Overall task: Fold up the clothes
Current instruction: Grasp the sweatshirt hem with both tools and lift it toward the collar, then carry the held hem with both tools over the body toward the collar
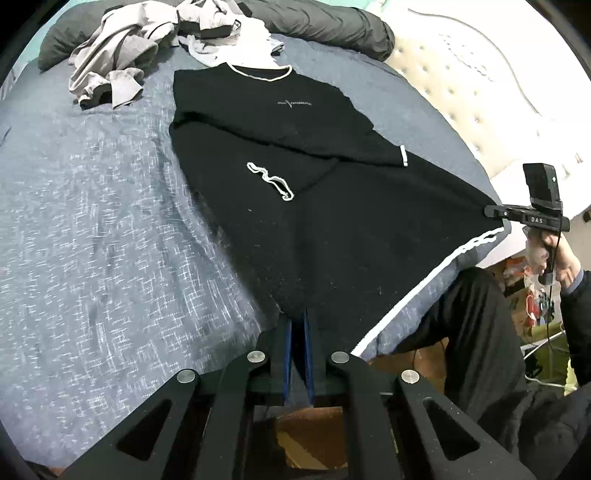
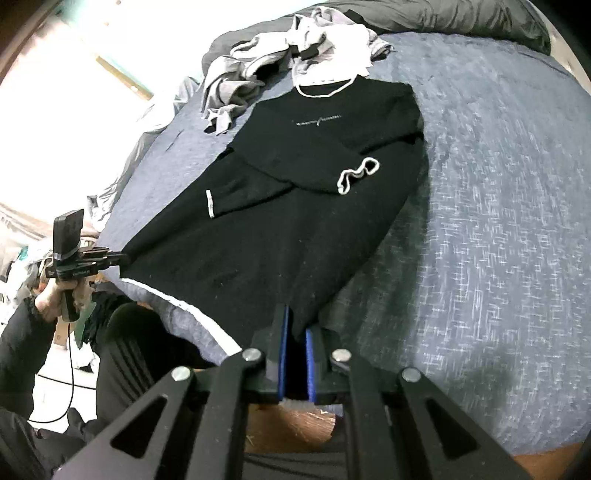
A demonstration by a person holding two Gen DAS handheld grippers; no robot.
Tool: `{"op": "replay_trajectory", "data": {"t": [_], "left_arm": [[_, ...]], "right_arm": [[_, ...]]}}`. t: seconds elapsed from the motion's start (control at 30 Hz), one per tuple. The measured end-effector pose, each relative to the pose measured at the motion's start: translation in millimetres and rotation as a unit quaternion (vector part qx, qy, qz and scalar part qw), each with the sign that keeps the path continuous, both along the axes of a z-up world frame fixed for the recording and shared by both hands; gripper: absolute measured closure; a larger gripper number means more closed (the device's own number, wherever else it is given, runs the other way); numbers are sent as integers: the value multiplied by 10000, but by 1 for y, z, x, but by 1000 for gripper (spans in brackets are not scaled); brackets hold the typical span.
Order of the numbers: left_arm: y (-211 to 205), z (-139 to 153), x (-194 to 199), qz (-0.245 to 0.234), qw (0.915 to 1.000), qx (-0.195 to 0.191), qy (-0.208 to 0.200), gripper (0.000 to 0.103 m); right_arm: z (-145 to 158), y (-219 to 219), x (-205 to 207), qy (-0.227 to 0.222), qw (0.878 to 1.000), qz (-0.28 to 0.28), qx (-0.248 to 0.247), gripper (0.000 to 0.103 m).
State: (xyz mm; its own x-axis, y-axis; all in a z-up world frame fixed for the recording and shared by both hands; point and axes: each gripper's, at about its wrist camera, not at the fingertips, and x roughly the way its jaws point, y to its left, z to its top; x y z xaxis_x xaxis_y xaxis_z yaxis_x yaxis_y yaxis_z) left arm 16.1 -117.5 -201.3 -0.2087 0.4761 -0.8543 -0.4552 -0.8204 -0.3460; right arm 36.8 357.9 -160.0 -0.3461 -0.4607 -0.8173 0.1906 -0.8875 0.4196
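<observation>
A black sweater [image 1: 295, 122] with white trim lies face up on the blue-grey bed [image 1: 92, 221], both sleeves folded across its front. My left gripper [image 1: 298, 317] is shut on one bottom corner of the hem, which is raised off the bed. In the same view my right gripper [image 1: 489, 211] pinches the other hem corner at the far right. The right wrist view shows the sweater [image 2: 295, 229] from the other side. There my right gripper [image 2: 297, 325] is shut on its corner, and my left gripper [image 2: 123, 258] holds the opposite one. The white hem band hangs taut between them.
A heap of grey and white clothes [image 1: 122, 62] lies just beyond the sweater's collar, with a dark pillow [image 1: 332, 22] behind it. A tufted cream headboard [image 1: 461, 81] runs along the right. The person's black-trousered leg [image 1: 472, 325] stands against the bed edge.
</observation>
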Motion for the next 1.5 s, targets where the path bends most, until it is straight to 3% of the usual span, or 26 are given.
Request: {"op": "replay_trajectory", "data": {"t": [0.47, 0.8, 1.1, 1.5], "left_arm": [[15, 37, 63, -369, 9989, -142, 261, 97], [23, 32, 41, -360, 9992, -2, 200, 97], [8, 43, -26, -124, 9991, 237, 327, 97], [11, 60, -181, 283, 9969, 563, 471, 97]], "right_arm": [[45, -18, 64, 331, 9982, 501, 53, 99], [36, -15, 47, 296, 9990, 345, 41, 100], [44, 15, -10, 397, 9990, -72, -178, 100], [53, 47, -152, 576, 9966, -455, -385, 100]]}}
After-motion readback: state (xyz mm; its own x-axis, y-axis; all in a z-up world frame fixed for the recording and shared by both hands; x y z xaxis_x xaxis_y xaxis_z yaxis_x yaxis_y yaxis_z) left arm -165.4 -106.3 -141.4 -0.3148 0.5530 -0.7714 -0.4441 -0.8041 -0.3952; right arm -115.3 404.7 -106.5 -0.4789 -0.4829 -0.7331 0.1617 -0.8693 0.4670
